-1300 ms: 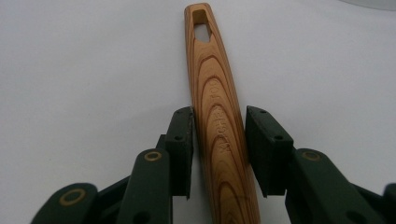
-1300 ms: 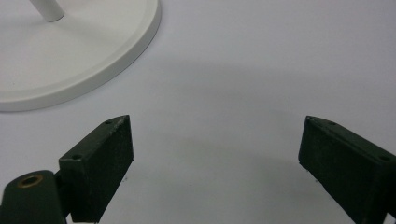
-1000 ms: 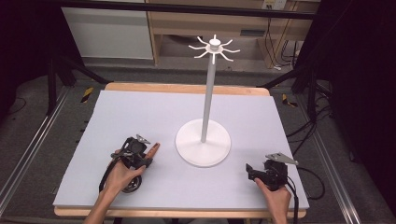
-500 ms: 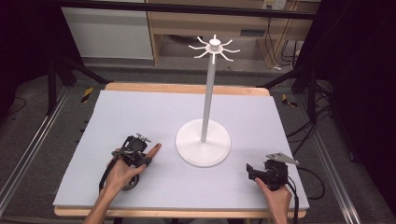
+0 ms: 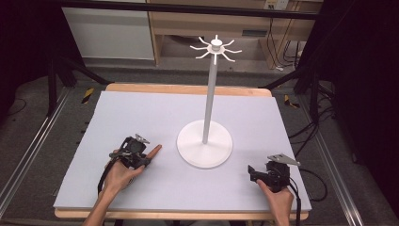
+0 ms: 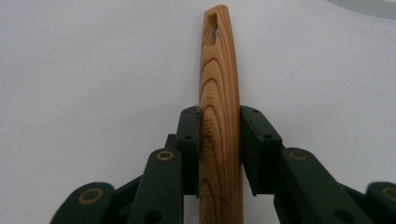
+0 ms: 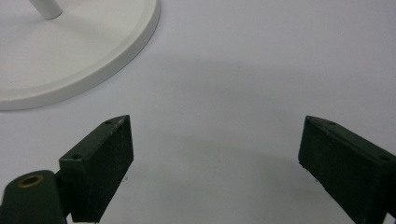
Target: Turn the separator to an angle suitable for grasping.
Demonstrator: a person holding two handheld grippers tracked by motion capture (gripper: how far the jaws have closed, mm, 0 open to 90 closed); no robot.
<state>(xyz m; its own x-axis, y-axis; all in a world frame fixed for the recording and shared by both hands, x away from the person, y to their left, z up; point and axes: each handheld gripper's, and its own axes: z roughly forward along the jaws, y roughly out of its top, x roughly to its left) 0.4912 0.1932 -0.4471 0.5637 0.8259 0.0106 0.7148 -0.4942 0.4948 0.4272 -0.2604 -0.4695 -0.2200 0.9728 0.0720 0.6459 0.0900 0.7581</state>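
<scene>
Pale table (image 5: pixel 141 113), white stand (image 5: pixel 205 141) between grippers, left gripper (image 6: pixel 219 140) clamping wooden stick (image 6: pixel 218 84), right gripper (image 7: pixel 215 163) jaws apart.

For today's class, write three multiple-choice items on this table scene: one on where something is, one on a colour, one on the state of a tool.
1. Where does the white stand's round base sit on the table?
A. between the two hands, slightly farther from the person
B. at the far left corner
C. hanging off the right edge

2. What colour is the stand's pole?
A. black
B. white
C. red

3. What is the left tool doing?
A. standing open with nothing in it
B. lying on its side, let go
C. clamping a wooden piece with a slot near its tip

Answers: 1 A, the high view shows the base between the left hand and the right tool. 2 B, the pole matches the white base. 3 C, the left gripper view shows both jaws pressed against the wood.
</scene>
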